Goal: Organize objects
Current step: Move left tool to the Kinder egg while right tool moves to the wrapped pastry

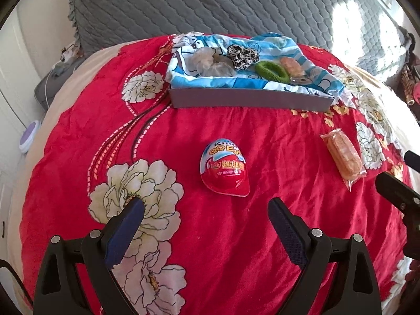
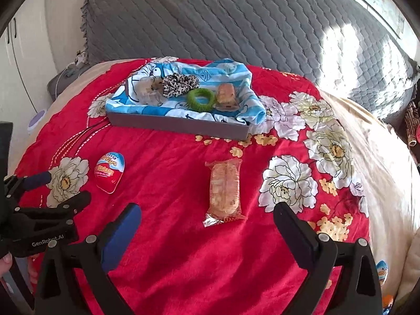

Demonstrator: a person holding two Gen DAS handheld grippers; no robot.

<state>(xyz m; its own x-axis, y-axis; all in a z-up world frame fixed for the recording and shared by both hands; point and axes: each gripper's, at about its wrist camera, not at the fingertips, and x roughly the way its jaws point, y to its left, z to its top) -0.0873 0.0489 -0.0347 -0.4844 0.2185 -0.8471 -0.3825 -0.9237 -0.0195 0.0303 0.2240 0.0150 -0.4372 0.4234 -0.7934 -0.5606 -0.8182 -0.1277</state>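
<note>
A red and blue egg-shaped candy pack [image 1: 225, 168] lies on the red flowered bedspread, just ahead of my open, empty left gripper [image 1: 206, 208]. It shows at the left in the right wrist view [image 2: 109, 171]. A wrapped orange snack bar [image 2: 225, 189] lies just ahead of my open, empty right gripper [image 2: 207, 214]; it sits at the right in the left wrist view [image 1: 343, 156]. A grey tray [image 1: 249, 99] lined with a blue cartoon cloth holds a clear hair tie, a leopard scrunchie [image 1: 242, 55], a green ring [image 1: 271, 71] and another snack pack [image 1: 292, 67].
A grey quilted headboard cover [image 2: 236, 21] rises behind the tray [image 2: 178, 126]. The bed drops away at the left, toward a white cabinet [image 1: 15, 78]. A second candy egg [image 2: 382, 273] lies at the far right bed edge. The left gripper's body [image 2: 39, 210] shows at left in the right wrist view.
</note>
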